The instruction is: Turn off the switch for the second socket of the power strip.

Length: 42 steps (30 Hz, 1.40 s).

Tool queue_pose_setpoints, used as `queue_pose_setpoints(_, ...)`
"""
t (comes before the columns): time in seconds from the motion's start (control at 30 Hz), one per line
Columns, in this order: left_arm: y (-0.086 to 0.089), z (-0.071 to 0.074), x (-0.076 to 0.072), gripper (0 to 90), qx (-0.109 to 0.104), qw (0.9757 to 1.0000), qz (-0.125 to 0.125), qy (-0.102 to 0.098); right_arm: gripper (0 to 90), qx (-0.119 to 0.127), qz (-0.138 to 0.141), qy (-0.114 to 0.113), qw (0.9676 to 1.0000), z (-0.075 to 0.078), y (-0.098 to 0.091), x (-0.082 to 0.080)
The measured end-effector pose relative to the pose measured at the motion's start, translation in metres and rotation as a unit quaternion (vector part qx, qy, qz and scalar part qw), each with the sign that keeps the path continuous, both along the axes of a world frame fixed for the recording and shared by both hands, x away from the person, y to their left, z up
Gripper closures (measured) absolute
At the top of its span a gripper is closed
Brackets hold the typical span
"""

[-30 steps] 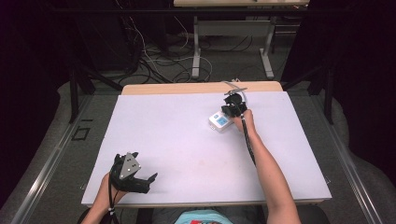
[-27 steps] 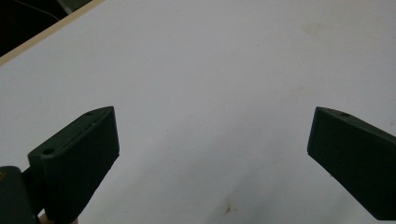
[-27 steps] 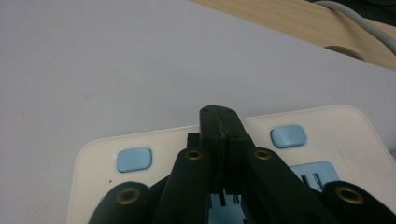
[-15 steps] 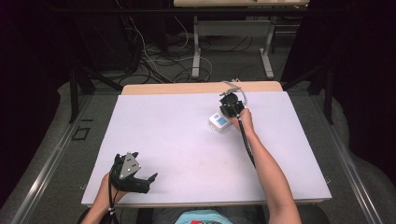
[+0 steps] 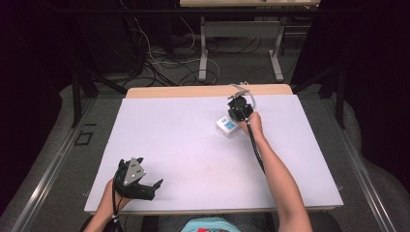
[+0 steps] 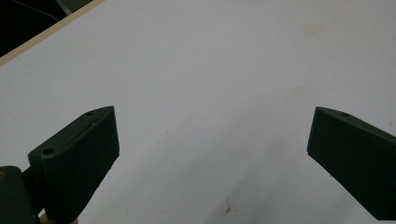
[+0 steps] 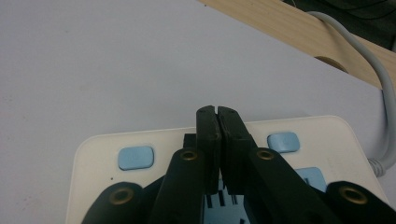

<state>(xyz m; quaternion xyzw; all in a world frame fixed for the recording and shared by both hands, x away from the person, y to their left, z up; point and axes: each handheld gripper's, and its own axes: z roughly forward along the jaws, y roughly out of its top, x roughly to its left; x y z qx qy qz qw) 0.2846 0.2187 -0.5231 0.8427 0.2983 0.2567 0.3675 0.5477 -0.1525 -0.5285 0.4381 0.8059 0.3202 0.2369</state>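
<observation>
Right gripper view shows my right gripper [image 7: 217, 112] with jaws pressed together, gripping nothing, poised over the white power strip [image 7: 140, 140] near the table's [image 5: 183, 145] far edge. Its blue switch [image 7: 136, 157] looks unpressed; my left gripper [image 6: 210, 140] idles wide open.

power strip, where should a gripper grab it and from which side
The power strip lies flat on the table, so probably come from above and close across its two long edges. Stay clear of the end where its grey cable leaves, and off the blue buttons. The right gripper, shut, is over its top now.
</observation>
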Motion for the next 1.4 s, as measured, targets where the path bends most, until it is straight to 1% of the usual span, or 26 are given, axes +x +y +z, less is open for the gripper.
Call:
queue_pose_setpoints(0.1, 0.000, 0.000, 0.000, 1.9, 0.003, 1.0000, 0.000, -0.002, 87.3, 0.004, -0.002, 0.000, 1.0000, 0.001, -0.004, 0.000)
queue_pose_setpoints(0.13, 0.000, 0.000, 0.000, 1.9, 0.000, 1.0000, 0.000, 0.000, 86.7, 0.009, -0.006, 0.001, 0.9999, 0.002, -0.005, 0.000)
queue_pose_setpoints(0.2, 0.000, 0.000, 0.000, 1.9, 0.001, 1.0000, 0.000, 0.000, 85.2, 0.020, -0.004, -0.004, 0.9998, 0.005, -0.008, 0.000)
queue_pose_setpoints(0.23, 0.000, 0.000, 0.000, 1.9, 0.000, 1.0000, -0.001, 0.000, 84.1, 0.023, -0.005, -0.001, 0.9997, 0.007, -0.009, -0.001)
queue_pose_setpoints(0.27, 0.000, 0.000, 0.000, 1.9, 0.001, 1.0000, 0.000, 0.000, 82.2, 0.025, -0.001, -0.003, 0.9997, 0.009, -0.010, -0.002)
queue_pose_setpoints(0.3, 0.000, 0.000, 0.000, 1.9, 0.000, 1.0000, 0.000, 0.000, 81.0, 0.023, -0.002, -0.007, 0.9997, 0.011, -0.011, -0.002)
queue_pose_setpoints(0.33, 0.000, 0.000, 0.000, 1.9, -0.001, 1.0000, -0.001, 0.000, 79.9, 0.029, 0.002, -0.008, 0.9995, 0.013, -0.011, -0.004)
queue_pose_setpoints(0.43, 0.000, 0.000, 0.000, 1.9, 0.000, 1.0000, -0.002, 0.001, 78.6, 0.031, 0.005, -0.016, 0.9994, 0.018, -0.012, -0.006)
queue_pose_setpoints(0.47, 0.000, 0.000, 0.000, 1.9, 0.000, 1.0000, -0.002, 0.001, 78.0, 0.035, 0.004, -0.014, 0.9993, 0.019, -0.011, -0.007)
queue_pose_setpoints(0.53, 0.000, 0.000, 0.000, 1.9, 0.000, 1.0000, -0.002, 0.001, 74.1, 0.031, 0.009, -0.014, 0.9994, 0.020, -0.012, -0.007)
queue_pose_setpoints(0.6, 0.000, 0.000, 0.000, 1.9, 0.003, 1.0000, -0.002, -0.001, 66.3, 0.033, 0.013, -0.010, 0.9993, 0.020, -0.013, -0.007)
queue_pose_setpoints(0.63, 0.001, 0.001, 0.000, 1.9, 0.004, 1.0000, -0.002, -0.002, 60.3, 0.036, 0.011, -0.008, 0.9992, 0.021, -0.013, -0.007)
queue_pose_setpoints(0.7, 0.000, 0.000, 0.000, 1.9, -0.001, 1.0000, -0.002, 0.002, 47.0, 0.045, 0.019, -0.002, 0.9988, 0.021, -0.013, -0.008)
queue_pose_setpoints(0.83, 0.000, 0.000, 0.000, 1.9, 0.002, 1.0000, -0.004, 0.002, 21.0, 0.056, 0.033, 0.001, 0.9979, 0.024, -0.015, -0.009)
queue_pose_setpoints(0.87, 0.000, 0.000, 0.000, 1.9, 0.003, 1.0000, -0.005, 0.003, 13.8, 0.064, 0.041, 0.006, 0.9971, 0.024, -0.015, -0.009)
queue_pose_setpoints(0.9, 0.000, 0.000, 0.000, 1.9, 0.003, 1.0000, -0.005, 0.003, 11.2, 0.065, 0.044, 0.009, 0.9969, 0.024, -0.015, -0.010)
queue_pose_setpoints(0.97, 0.000, 0.000, -0.001, 1.9, 0.003, 1.0000, -0.004, 0.005, 2.1, 0.071, 0.050, 0.011, 0.9961, 0.025, -0.015, -0.010)
queue_pose_setpoints(1.0, 0.000, 0.000, 0.000, 1.9, 0.003, 1.0000, -0.004, 0.003, 0.0, 0.076, 0.053, 0.013, 0.9956, 0.025, -0.015, -0.010)
queue_pose_setpoints(1.07, 0.000, 0.000, 0.000, 1.9, 0.003, 1.0000, -0.004, 0.002, 0.0, 0.080, 0.051, 0.014, 0.9954, 0.026, -0.015, -0.011)
queue_pose_setpoints(1.1, 0.000, 0.000, 0.000, 1.9, 0.003, 1.0000, -0.004, 0.003, 0.0, 0.082, 0.056, 0.010, 0.9950, 0.026, -0.016, -0.011)
queue_pose_setpoints(1.17, 0.000, 0.000, 0.000, 1.9, 0.003, 1.0000, -0.003, 0.002, 0.0, 0.087, 0.054, 0.013, 0.9947, 0.028, -0.017, -0.012)
queue_pose_setpoints(1.2, 0.000, 0.000, 0.000, 1.9, 0.003, 1.0000, -0.004, 0.003, 0.0, 0.087, 0.057, 0.010, 0.9945, 0.029, -0.018, -0.012)
queue_pose_setpoints(1.23, 0.000, 0.000, 0.000, 1.9, 0.002, 1.0000, -0.004, 0.002, 0.0, 0.091, 0.055, 0.013, 0.9942, 0.029, -0.018, -0.013)
queue_pose_setpoints(1.27, 0.000, 0.000, 0.000, 1.9, 0.003, 1.0000, -0.004, 0.002, 0.0, 0.096, 0.058, 0.011, 0.9936, 0.029, -0.019, -0.013)
queue_pose_setpoints(1.37, 0.001, 0.000, 0.000, 1.9, 0.003, 1.0000, -0.003, 0.002, 0.0, 0.091, 0.062, 0.013, 0.9939, 0.031, -0.020, -0.016)
queue_pose_setpoints(1.4, 0.001, 0.000, 0.000, 1.9, 0.003, 1.0000, -0.004, 0.003, 0.0, 0.091, 0.061, 0.011, 0.9939, 0.031, -0.021, -0.016)
